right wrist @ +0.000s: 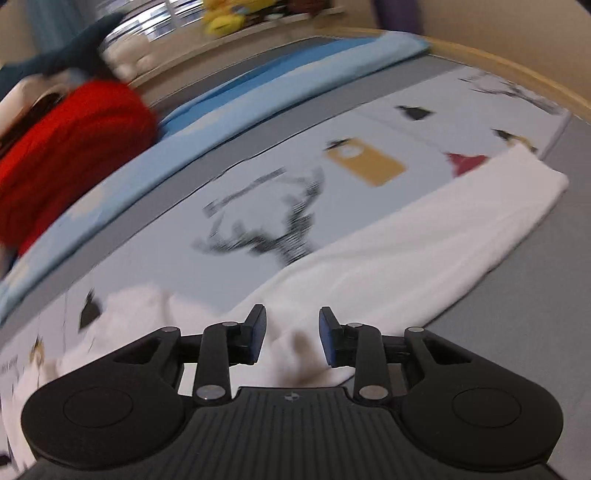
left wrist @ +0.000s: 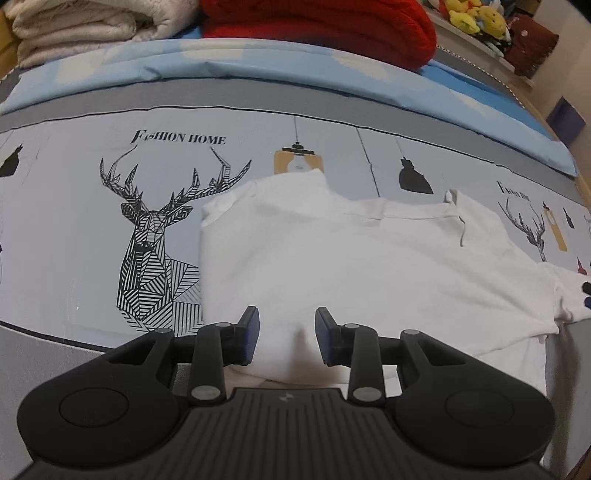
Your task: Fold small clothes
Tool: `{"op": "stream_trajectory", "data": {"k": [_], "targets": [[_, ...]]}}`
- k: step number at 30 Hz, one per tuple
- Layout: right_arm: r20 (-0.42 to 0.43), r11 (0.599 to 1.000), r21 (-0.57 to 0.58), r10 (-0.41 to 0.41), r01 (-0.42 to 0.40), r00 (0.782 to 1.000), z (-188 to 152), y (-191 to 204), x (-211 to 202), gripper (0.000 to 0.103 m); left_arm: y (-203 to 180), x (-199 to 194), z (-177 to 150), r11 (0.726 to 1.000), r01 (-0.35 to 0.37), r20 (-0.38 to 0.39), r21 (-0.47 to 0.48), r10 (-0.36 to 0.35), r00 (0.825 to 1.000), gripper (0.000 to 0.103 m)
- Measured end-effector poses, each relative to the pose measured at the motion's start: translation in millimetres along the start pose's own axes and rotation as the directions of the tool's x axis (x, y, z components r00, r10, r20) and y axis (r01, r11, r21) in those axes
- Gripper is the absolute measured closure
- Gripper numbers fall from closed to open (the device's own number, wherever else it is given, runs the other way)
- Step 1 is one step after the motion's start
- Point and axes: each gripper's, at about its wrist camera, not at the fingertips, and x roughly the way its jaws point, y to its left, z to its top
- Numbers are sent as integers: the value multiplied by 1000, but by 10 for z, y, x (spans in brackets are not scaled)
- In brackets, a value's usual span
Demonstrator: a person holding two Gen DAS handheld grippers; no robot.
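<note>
The left claw (left wrist: 285,334) hangs wide apart, gripping nothing, low over the near edge of the white shirt (left wrist: 354,258), which lies spread on the bed (left wrist: 74,221) ahead of it and off to its right. The right claw (right wrist: 291,334) is wide too, empty, with a sleeve (right wrist: 424,251) stretching ahead to its right. A red blanket (left wrist: 321,26) sits far beyond.
</note>
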Motion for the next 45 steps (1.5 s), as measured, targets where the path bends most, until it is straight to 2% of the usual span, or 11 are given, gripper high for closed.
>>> {"op": "stream_trajectory", "data": {"k": [14, 25, 26, 27, 28, 30, 34, 37, 41, 43, 45], "targets": [[13, 948, 277, -163, 153, 987, 484, -1800, 328, 70, -120, 61, -27, 1000, -11, -7, 28, 11, 1000, 66], [105, 876, 482, -91, 29, 990, 502, -2329, 539, 72, -125, 75, -21, 999, -8, 0, 35, 8, 1000, 66], [112, 876, 482, -96, 30, 989, 502, -2331, 543, 75, -117, 68, -19, 999, -7, 1, 35, 7, 1000, 66], [114, 878, 476, -111, 43, 987, 511, -2324, 558, 91, -110, 62, -14, 999, -7, 2, 34, 7, 1000, 66], [112, 882, 468, -124, 57, 986, 521, -2314, 576, 98, -99, 52, -12, 999, -8, 3, 33, 8, 1000, 66], [120, 882, 465, -144, 72, 982, 532, -2277, 570, 98, -61, 30, -7, 1000, -12, 5, 26, 12, 1000, 66], [175, 924, 321, -272, 207, 946, 647, -1823, 388, 98, 58, -43, 26, 1000, -16, 16, 3, 16, 1000, 66], [332, 965, 88, -264, 249, 906, 706, -1057, 84, 98, 166, -125, 64, 999, -13, 31, -29, 14, 999, 66], [457, 950, -275, -4, 146, 889, 323, 320, -418, 98, 300, -240, 126, 997, -6, 61, -83, 11, 998, 66], [408, 903, -430, 208, -14, 889, -68, 1005, -666, 98, 357, -282, 152, 993, -2, 70, -115, 10, 997, 66], [281, 817, -542, 396, -196, 874, -523, 1562, -863, 98, 405, -308, 171, 989, 8, 77, -145, 3, 997, 66]]}}
